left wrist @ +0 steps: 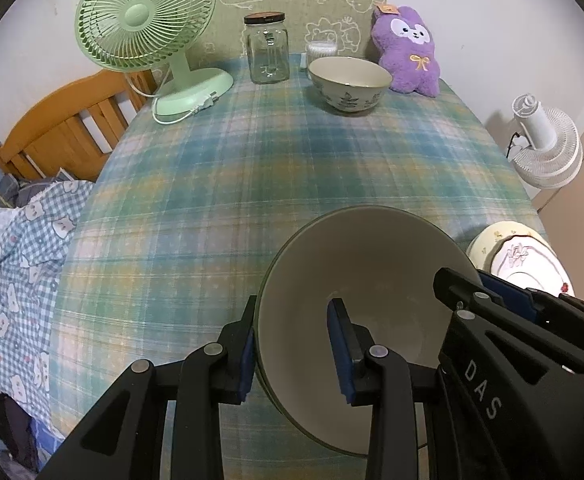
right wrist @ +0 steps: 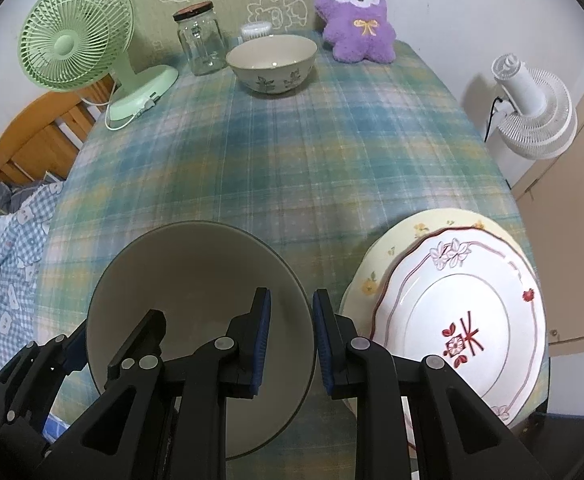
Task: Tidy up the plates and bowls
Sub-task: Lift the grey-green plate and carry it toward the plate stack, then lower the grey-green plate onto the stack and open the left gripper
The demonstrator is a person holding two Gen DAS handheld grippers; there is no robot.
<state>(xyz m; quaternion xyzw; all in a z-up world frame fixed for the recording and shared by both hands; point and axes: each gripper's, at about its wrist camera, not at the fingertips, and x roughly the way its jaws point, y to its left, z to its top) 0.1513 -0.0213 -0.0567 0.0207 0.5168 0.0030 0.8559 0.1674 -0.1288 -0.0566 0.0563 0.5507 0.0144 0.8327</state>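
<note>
A plain grey bowl (left wrist: pixel 372 280) hangs low over the near part of the plaid table, held by both grippers. My left gripper (left wrist: pixel 294 344) is shut on its left rim, one pad outside and one inside. My right gripper (right wrist: pixel 292 340) is shut on the opposite rim (right wrist: pixel 310 320). A floral bowl (right wrist: pixel 271 64) stands at the far side of the table. At the near right corner a white plate with red patterns (right wrist: pixel 460 320) lies on a cream plate with yellow flowers (right wrist: pixel 380 256).
At the back stand a green desk fan (left wrist: pixel 143 20), a glass jar (left wrist: pixel 267 52), a small tub of cotton swabs (left wrist: pixel 322 50) and a purple plush toy (left wrist: pixel 408 52). A white fan (right wrist: pixel 532 112) stands past the table's right edge. A bed with checked bedding (left wrist: pixel 19 248) lies left.
</note>
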